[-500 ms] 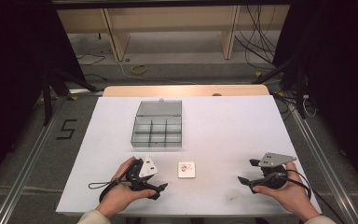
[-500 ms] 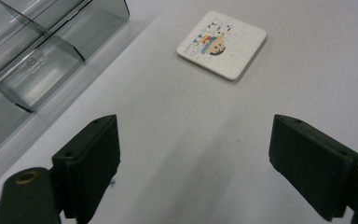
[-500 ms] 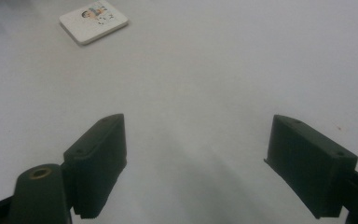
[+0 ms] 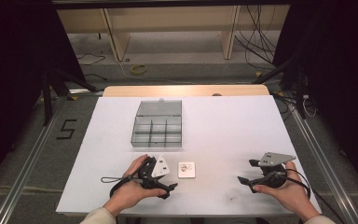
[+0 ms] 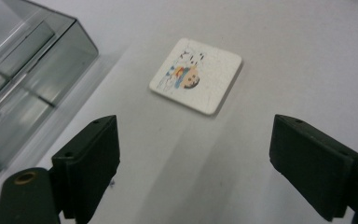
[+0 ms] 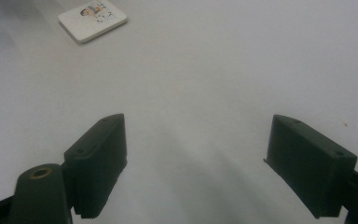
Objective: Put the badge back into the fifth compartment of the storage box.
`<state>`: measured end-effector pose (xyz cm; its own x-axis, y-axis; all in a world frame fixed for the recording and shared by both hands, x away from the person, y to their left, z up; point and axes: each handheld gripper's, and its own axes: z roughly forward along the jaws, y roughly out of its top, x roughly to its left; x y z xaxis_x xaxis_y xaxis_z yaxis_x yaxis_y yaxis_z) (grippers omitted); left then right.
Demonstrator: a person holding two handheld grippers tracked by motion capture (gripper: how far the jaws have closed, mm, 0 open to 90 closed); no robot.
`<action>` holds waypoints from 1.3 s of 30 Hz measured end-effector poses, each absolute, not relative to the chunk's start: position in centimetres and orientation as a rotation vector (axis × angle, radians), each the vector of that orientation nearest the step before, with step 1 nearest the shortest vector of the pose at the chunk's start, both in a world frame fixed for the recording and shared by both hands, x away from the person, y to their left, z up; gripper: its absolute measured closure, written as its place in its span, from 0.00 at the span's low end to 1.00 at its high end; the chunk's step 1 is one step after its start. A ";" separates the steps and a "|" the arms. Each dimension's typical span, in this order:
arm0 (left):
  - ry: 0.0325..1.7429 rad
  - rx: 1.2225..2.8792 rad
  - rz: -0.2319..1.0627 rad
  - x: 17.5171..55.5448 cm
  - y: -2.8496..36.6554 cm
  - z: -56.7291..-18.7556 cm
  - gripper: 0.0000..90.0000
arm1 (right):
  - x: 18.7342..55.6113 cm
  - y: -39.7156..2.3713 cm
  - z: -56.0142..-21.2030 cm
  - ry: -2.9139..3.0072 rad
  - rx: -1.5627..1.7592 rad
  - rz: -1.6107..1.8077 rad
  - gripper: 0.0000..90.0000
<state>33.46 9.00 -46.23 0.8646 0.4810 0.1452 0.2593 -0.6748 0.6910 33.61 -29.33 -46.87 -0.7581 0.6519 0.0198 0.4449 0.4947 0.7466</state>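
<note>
High view: the small white square tile (image 4: 186,170) lies flat on the white table (image 4: 223,126), just in front of the clear compartment box (image 4: 158,125) and near the left gripper (image 4: 164,183), untouched. Left gripper jaws stand wide apart with nothing between them. Right gripper (image 4: 248,173), well apart from the tile, likewise has its jaws spread and empty.

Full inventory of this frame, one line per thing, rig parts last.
square tile: 1, white with a small coloured picture, flat on the sheet between the two grippers
compartment box: 1, clear grey, lid open, mid-table beyond the tile
table sheet: 1, white, covers the tabletop
wooden frame: 1, light wood, on the floor beyond the table
cables: several, dark, floor at back right
left gripper: 1, black, jaws open, near the tile
right gripper: 1, black, jaws open, at right
hands: 2, near edge
</note>
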 end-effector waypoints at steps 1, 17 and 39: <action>0.522 2.334 0.408 33.7 8.7 -46.3 0.17 | 33.6 -29.3 -46.9 2.479 0.925 1.123 0.23; 0.408 2.406 0.351 37.2 4.2 -47.5 0.17 | 33.7 -29.3 -47.0 2.482 0.927 1.132 0.23; 0.493 2.442 0.164 39.0 3.7 -48.6 0.25 | 33.7 -29.3 -47.0 2.481 0.924 1.137 0.23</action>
<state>38.97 3.66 -48.57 0.9220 0.3871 -0.0034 0.3084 -0.7292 0.6109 33.73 -29.35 -46.95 -0.7642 0.6444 0.0275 0.4416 0.4917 0.7505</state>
